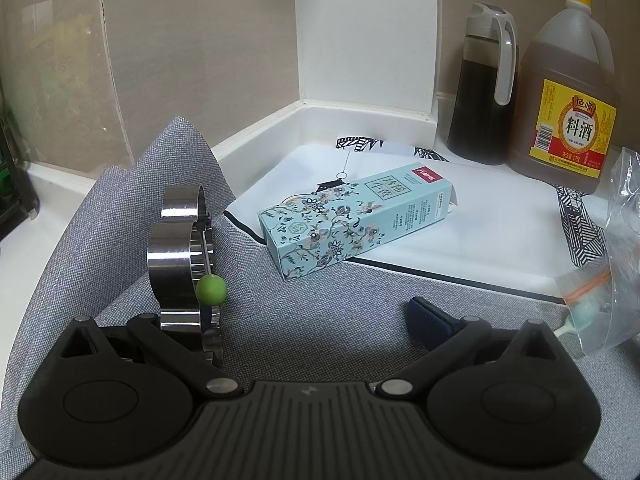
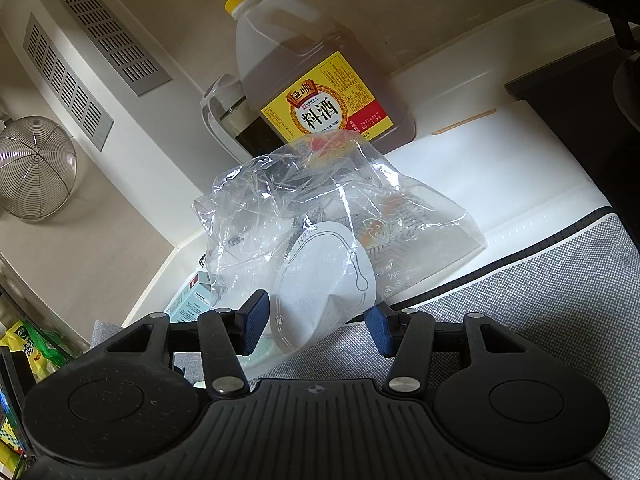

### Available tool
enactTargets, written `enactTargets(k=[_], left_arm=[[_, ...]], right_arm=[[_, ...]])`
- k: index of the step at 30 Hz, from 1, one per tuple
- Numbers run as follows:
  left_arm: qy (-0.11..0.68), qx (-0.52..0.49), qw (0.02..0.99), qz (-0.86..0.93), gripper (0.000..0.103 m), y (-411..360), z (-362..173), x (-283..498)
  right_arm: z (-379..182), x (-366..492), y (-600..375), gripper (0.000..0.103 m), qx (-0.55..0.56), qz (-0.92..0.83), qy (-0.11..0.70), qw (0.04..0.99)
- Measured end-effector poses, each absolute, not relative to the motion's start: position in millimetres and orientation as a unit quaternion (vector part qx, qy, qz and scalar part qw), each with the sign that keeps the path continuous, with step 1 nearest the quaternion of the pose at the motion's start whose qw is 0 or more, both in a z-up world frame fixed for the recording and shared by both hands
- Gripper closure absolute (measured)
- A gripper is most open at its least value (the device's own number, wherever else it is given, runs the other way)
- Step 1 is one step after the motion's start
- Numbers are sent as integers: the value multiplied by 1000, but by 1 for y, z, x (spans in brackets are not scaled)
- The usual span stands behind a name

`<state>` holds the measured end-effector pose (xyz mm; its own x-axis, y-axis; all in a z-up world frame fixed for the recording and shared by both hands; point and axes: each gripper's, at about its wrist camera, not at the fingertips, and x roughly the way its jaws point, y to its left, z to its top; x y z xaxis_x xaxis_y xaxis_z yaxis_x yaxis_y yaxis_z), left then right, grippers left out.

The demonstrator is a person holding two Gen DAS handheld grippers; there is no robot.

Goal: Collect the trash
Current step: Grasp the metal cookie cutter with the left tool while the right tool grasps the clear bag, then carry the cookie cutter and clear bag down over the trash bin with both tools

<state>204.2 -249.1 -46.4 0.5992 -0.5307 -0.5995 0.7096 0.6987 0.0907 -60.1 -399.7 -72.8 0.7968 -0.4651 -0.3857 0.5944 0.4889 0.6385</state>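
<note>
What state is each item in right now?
Box: lying on its side, closed.
Plastic bag: crumpled, standing up, between the right hand-held gripper's open pads.
Jug: upright, capped.
Dispenser: upright, lid down.
Metal cutter: standing on edge on the grey mat.
Left hand-held gripper: open, empty.

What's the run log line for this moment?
left gripper open, empty | right gripper around plastic bag, grip unclear | floral box untouched
</note>
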Motion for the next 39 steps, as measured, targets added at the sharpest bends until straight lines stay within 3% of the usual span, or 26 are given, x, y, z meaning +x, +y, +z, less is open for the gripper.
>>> enactTargets(k=[7,9,10,11,14,39], left_arm=[[275,161,885,-340,0,-248,-46,206],[273,154,901,-299,1,-245,-45,209],[271,145,907,-288,9,-242,-44,211],[272,134,909,-286,23,-237,-42,213],[288,125,906,-283,48,-228,-40,218],[244,62,910,-329,50,-103,17,115]], right_arm=[[-72,-61,-399,49,399,-310,82,859],[-72,-61,-401,64,404,-307,89,857],[-73,-61,-402,77,409,-305,93,855],[-74,-62,-403,81,412,-305,91,854],[-74,-64,-400,83,405,-306,78,858],[-69,-73,-392,83,393,-272,11,878]])
